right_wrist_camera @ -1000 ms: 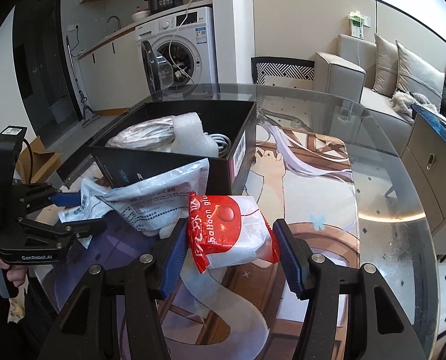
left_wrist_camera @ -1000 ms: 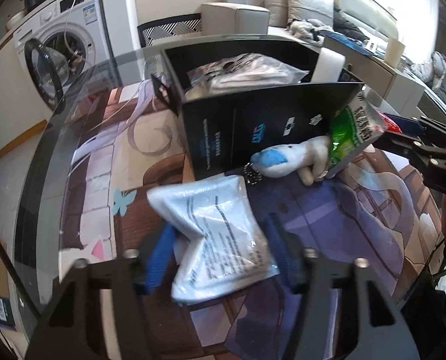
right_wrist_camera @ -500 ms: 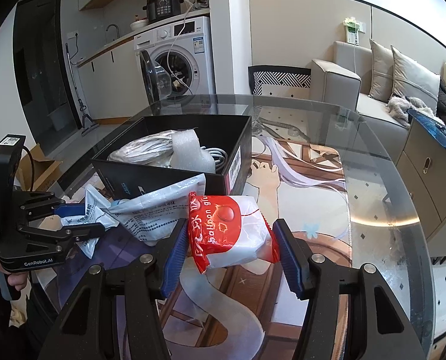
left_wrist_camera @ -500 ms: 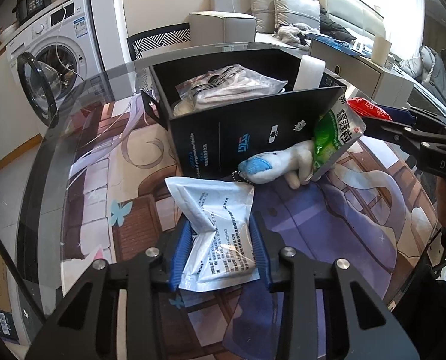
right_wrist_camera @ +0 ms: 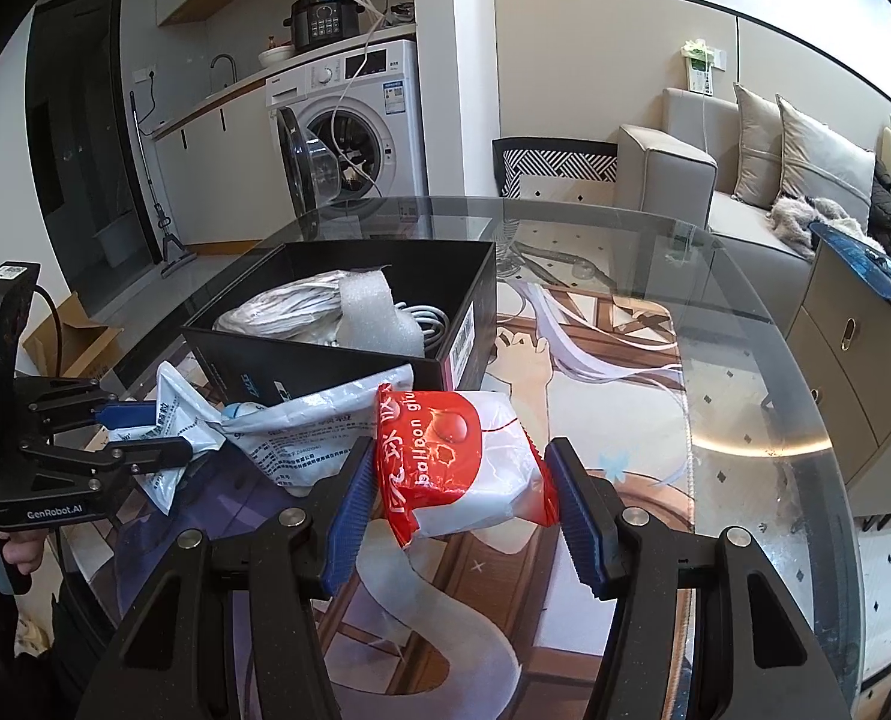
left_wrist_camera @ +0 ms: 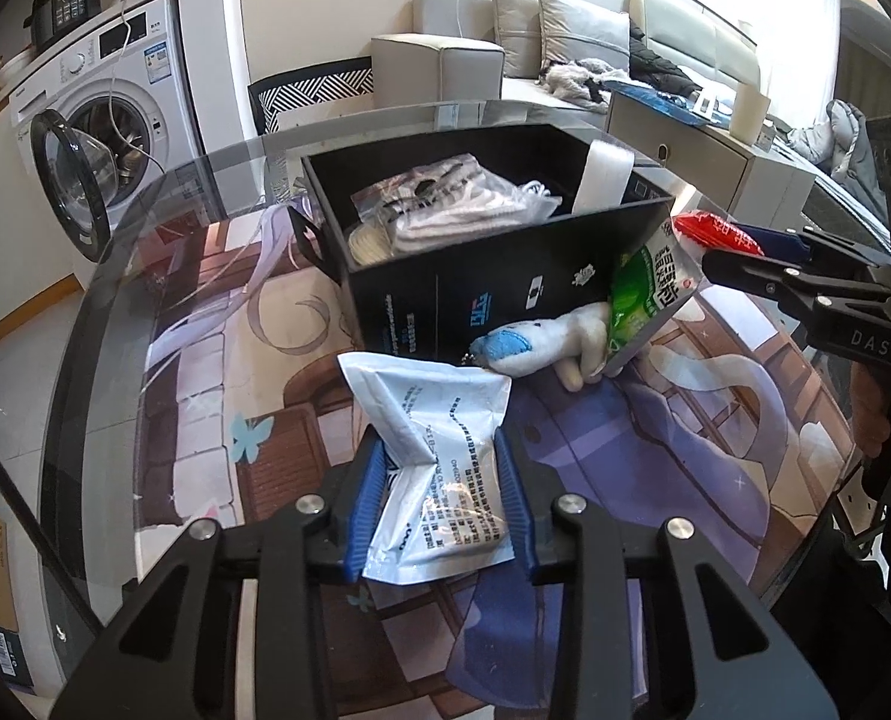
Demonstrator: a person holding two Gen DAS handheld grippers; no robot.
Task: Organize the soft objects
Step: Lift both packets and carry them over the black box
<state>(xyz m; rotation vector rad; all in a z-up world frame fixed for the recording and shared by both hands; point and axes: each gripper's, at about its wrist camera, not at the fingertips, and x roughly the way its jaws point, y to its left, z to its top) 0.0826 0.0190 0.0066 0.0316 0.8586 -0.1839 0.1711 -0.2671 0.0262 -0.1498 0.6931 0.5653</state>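
Your left gripper [left_wrist_camera: 442, 501] has just closed on the crumpled white printed plastic pouch [left_wrist_camera: 439, 468], before the black cardboard box [left_wrist_camera: 505, 294]. Your right gripper [right_wrist_camera: 463, 495] grips the red-and-white balloon-glue packet [right_wrist_camera: 463, 471] beside that box.

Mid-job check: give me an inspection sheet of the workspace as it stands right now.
Surface: round glass table with an illustrated mat across it.
Job's things: open black box holding bagged items and a foam piece; white printed pouch; red and white packet; plush toy and green packet against the box front.
Clutter: nothing seen.
Grippers: left gripper shut on the white printed pouch, jaws just closed; right gripper shut on the red and white packet.
Cables: a coiled cable in the box.
Surroundings: washing machine with door open, sofa, cabinet.
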